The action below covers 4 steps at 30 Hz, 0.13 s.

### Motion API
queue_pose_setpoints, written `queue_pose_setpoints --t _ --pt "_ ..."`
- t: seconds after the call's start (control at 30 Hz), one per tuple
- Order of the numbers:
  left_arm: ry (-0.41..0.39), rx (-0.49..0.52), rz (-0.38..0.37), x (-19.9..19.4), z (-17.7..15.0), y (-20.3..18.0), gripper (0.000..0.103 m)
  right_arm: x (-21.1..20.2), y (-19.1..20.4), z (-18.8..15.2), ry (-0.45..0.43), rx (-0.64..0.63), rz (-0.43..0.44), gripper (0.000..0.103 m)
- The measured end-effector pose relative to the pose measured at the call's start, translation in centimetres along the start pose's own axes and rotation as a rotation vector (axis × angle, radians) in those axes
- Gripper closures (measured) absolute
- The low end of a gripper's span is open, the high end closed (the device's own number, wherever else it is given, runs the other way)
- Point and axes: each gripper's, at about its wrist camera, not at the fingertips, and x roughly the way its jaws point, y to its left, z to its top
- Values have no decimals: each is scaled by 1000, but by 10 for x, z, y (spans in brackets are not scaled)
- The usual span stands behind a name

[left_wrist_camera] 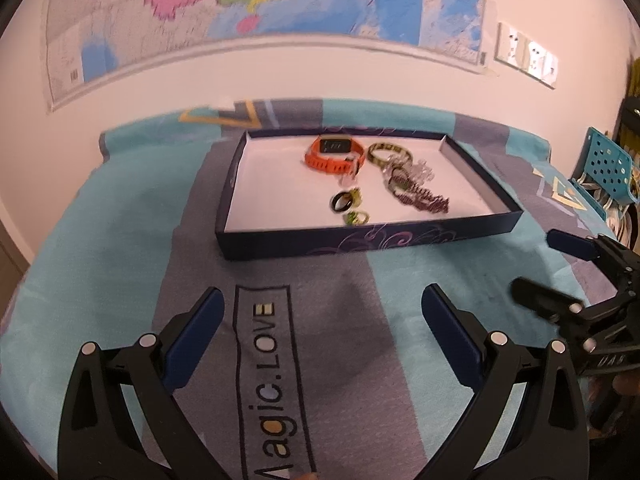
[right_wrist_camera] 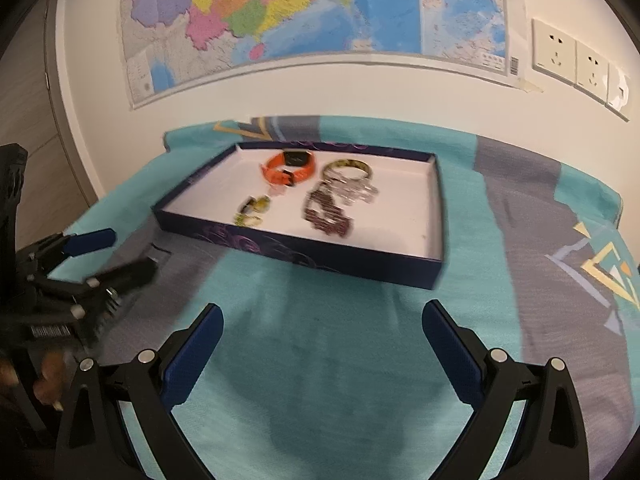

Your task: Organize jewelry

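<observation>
A shallow dark blue box (left_wrist_camera: pixel 304 240) (right_wrist_camera: pixel 304 254) with a white floor lies on the cloth. Inside it lie an orange watch (left_wrist_camera: pixel 334 154) (right_wrist_camera: pixel 289 168), a gold-green bangle (left_wrist_camera: pixel 389 153) (right_wrist_camera: pixel 347 169), a clear crystal piece (left_wrist_camera: pixel 416 169) (right_wrist_camera: pixel 356 191), a dark purple beaded chain (left_wrist_camera: pixel 424 199) (right_wrist_camera: pixel 328 216), a black ring (left_wrist_camera: pixel 343 201) and small green rings (left_wrist_camera: pixel 356 218) (right_wrist_camera: pixel 252 210). My left gripper (left_wrist_camera: pixel 322 306) hovers open over the cloth in front of the box. My right gripper (right_wrist_camera: pixel 322 316) is open too, nothing between its fingers.
A teal and grey cloth (left_wrist_camera: pixel 120 264) (right_wrist_camera: pixel 500 240) printed "Magic.LOVE" covers the table. A map (right_wrist_camera: pixel 320 12) and wall sockets (right_wrist_camera: pixel 576 60) are behind. A teal perforated chair (left_wrist_camera: pixel 608 164) stands at the right. Each gripper shows in the other's view, the right gripper (left_wrist_camera: pixel 540 268) and the left gripper (right_wrist_camera: pixel 120 252).
</observation>
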Motion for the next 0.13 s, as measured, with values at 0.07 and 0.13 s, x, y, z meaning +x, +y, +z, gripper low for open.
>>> queue_pose_setpoints --t 0.07,0.13 --pt "12 -13 9 3 -1 9 6 1 -20 -1 31 3 -14 7" --pt "23 -19 20 6 -2 19 6 3 -49 -1 77 -6 -78 7"
